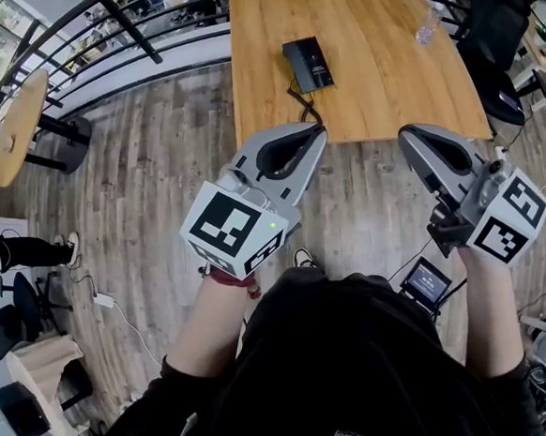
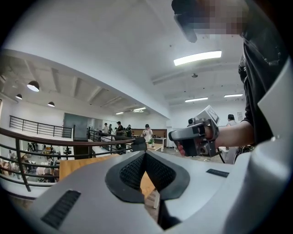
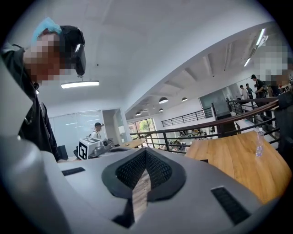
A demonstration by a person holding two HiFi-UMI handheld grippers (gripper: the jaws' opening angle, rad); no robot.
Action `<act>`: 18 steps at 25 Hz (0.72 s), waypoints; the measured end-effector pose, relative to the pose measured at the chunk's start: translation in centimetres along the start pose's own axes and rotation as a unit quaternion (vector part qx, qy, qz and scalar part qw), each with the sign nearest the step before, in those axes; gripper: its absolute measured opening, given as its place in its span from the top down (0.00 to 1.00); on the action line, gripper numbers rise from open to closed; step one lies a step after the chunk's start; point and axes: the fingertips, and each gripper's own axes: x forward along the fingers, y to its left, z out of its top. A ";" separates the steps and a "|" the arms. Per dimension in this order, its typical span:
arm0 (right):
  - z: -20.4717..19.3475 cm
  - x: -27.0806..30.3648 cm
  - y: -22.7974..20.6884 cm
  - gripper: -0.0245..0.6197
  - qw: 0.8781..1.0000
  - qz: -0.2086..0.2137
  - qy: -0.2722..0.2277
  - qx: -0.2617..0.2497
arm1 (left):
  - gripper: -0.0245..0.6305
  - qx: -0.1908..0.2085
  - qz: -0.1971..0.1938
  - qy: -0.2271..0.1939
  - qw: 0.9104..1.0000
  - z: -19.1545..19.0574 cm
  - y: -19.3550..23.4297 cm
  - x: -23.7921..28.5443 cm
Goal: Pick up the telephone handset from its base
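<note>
A black telephone [image 1: 309,63] with its handset on the base lies on the wooden table [image 1: 377,89], a little back from the near edge. Both grippers hover level over the floor in front of that edge, apart from the phone. My left gripper [image 1: 316,131] [image 2: 145,153] points at the table's near edge below the phone, jaws shut and empty. My right gripper [image 1: 407,131] [image 3: 145,150] is further right, also shut with nothing in it. Each gripper view shows the other gripper to its side. The phone is not clear in either gripper view.
A clear water bottle [image 1: 427,24] [image 3: 259,142] stands at the table's far right. A black office chair [image 1: 498,51] is right of the table, a black railing [image 1: 110,21] left of it. A cable hangs from the table's near edge; a small screen device [image 1: 426,283] lies on the floor.
</note>
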 end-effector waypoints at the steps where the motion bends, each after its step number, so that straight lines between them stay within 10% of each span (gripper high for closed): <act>1: 0.3 0.6 0.0 0.94 1.000 0.002 -0.006 0.008 | 0.95 -0.002 -0.001 0.000 1.000 -0.2 0.4 -0.4; 18: 0.9 8.1 -3.3 0.94 0.997 0.055 -0.004 0.049 | 0.95 -0.035 0.053 0.008 0.998 -2.7 6.7 -1.9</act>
